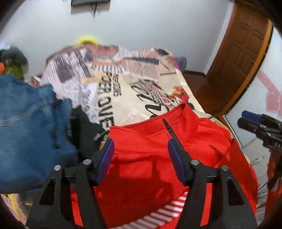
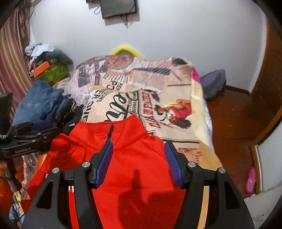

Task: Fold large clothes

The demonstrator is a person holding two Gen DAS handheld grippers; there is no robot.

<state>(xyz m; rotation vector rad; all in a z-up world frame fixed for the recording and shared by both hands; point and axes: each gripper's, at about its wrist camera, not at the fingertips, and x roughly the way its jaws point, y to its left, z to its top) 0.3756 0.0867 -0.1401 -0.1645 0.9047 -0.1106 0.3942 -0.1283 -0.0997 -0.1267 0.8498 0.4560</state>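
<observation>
A newspaper-print bedspread (image 2: 141, 84) covers the bed. Beyond its far edge hangs a wall-mounted screen (image 2: 119, 8). To its right, a pink clog (image 2: 251, 179) lies on the wooden floor (image 2: 232, 114).

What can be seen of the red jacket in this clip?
The red jacket lies front up on the printed bedspread, collar toward the far wall. It looks like smooth knit fabric, with a stand-up collar and a dark zipper closed to the neck. Red-and-white striped trim shows low in the left view. Its left sleeve side runs toward dark clothes beside the jeans. Both grippers stand open above it, gripping nothing.
</observation>
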